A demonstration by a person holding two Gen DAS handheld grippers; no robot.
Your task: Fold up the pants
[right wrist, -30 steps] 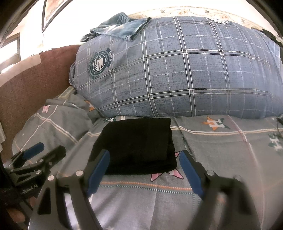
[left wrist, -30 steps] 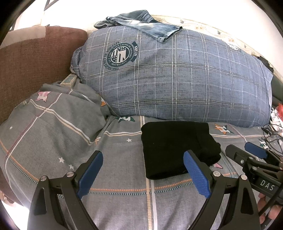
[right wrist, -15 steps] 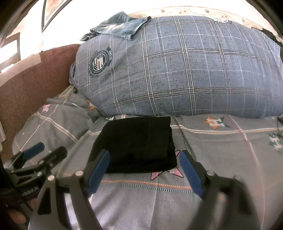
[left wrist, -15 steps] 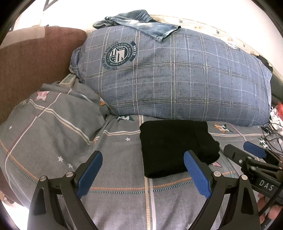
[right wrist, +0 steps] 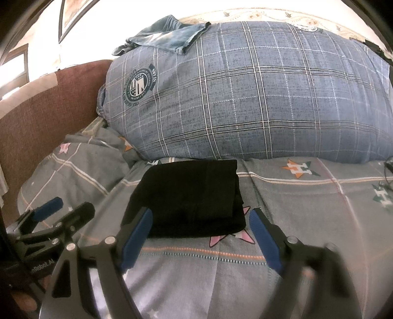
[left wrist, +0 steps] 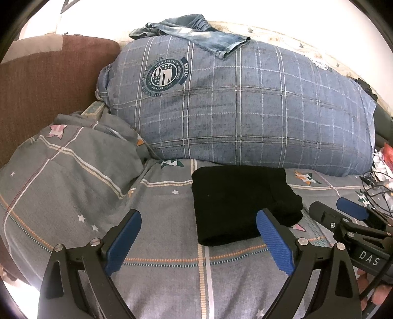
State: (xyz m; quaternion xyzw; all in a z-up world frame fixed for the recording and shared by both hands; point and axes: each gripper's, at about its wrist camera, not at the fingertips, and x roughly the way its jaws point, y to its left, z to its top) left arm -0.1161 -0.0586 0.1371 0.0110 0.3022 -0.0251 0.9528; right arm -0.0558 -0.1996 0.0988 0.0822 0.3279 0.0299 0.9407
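Both grippers point down at a slant toward the bed. Left gripper [left wrist: 197,228]: jaws wide apart, nothing between the pads, only sheet [left wrist: 73,196] under them. Right gripper [right wrist: 200,228]: jaws wide apart, hovering at the near edge of the pants [right wrist: 189,198]; pads not touching the cloth

Pants: black, folded into a compact block, flat on the sheet just in front of the big blue plaid pillow [left wrist: 245,105]. In the left view they lie right of centre, the right blue pad overlapping their near right corner in the picture

Left view only: cables [left wrist: 375,186] and clutter at the far right, fingers [left wrist: 368,282] of the person's hand under the right gripper. Right view only: picture frame [right wrist: 71,17] high on the wall, left gripper low left

Jeans [left wrist: 194,32] lie on top of the pillow. Brown headboard [left wrist: 44,93] bounds the left side; pillow closes the far side. Open sheet lies left of the pants and toward the grippers
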